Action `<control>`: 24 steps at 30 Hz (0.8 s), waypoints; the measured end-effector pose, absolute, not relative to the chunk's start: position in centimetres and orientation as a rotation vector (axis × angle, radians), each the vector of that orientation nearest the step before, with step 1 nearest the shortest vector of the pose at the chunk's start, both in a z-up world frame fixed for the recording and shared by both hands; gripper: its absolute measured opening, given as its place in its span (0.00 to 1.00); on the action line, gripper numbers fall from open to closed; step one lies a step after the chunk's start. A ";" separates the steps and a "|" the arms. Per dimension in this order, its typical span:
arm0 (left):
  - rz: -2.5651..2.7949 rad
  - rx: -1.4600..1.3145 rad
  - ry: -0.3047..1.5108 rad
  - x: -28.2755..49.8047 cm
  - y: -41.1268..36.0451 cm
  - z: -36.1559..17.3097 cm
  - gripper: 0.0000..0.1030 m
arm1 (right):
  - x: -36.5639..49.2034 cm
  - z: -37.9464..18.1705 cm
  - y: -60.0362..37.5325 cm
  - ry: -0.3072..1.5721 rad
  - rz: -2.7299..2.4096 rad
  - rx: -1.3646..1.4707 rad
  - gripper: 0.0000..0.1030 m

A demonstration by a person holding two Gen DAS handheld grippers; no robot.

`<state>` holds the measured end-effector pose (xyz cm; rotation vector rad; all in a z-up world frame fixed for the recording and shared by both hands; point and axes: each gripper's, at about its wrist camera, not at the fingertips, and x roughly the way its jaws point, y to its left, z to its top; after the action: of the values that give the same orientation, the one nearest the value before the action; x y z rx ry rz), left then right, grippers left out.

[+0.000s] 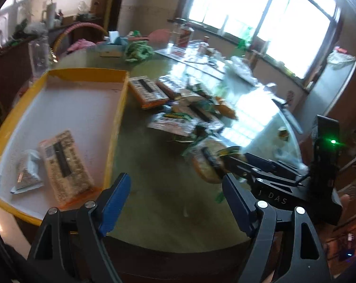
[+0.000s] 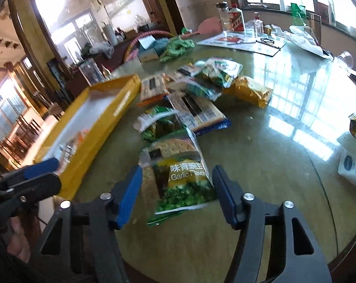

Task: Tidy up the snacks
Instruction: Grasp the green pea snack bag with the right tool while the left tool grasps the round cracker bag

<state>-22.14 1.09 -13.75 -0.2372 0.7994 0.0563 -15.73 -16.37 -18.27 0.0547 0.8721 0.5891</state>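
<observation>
- Snacks (image 1: 185, 108) are mostly not sorted yet, judging from the left wrist view: only two packets lie in the yellow tray (image 1: 117, 108) at the near left edge of the surface (image 1: 152, 165). One is a clear cracker pack (image 1: 65, 165) and the other a small silver pouch (image 1: 27, 173) just beside it, both toward the tray's near end; the rest of the tray floor is bare.
- A loose heap of packets sits on the surface beside the tray's right wall, an orange-trimmed cracker pack (image 1: 147, 92) nearest the tray's far corner.
- Left gripper (image 1: 175, 202) hangs over the near edge of the surface with its fingers apart and nothing between them.
- From the right wrist view, the right gripper (image 2: 175, 193) has its fingers spread wide on either side of a green garlic-flavour pea bag (image 2: 182, 184), which lies flat on the surface; the pads look apart from it, so I judge it not yet gripped.
- Behind it wait more green bags (image 2: 215, 73), a blue-edged cracker pack (image 2: 197, 113) and a gold packet (image 2: 251, 92). My estimate: early in the job, most still to go.
</observation>
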 end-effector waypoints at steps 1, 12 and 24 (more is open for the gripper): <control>0.100 -0.203 0.774 -22.3 0.7 -13.6 0.78 | -15.8 -18.4 -16.2 0.871 0.572 0.035 0.46; 0.195 -0.047 0.623 -23.6 -0.5 -12.2 0.78 | -17.3 -18.9 -16.8 0.854 0.547 0.007 0.35; 0.019 -0.318 0.933 -14.1 -3.8 -18.2 0.78 | -17.4 -18.2 -23.6 0.837 0.354 0.099 0.32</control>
<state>-14.08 -3.81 -18.25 -0.3179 0.9334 0.0189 -17.37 -23.61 -18.18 0.0987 0.8373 0.3543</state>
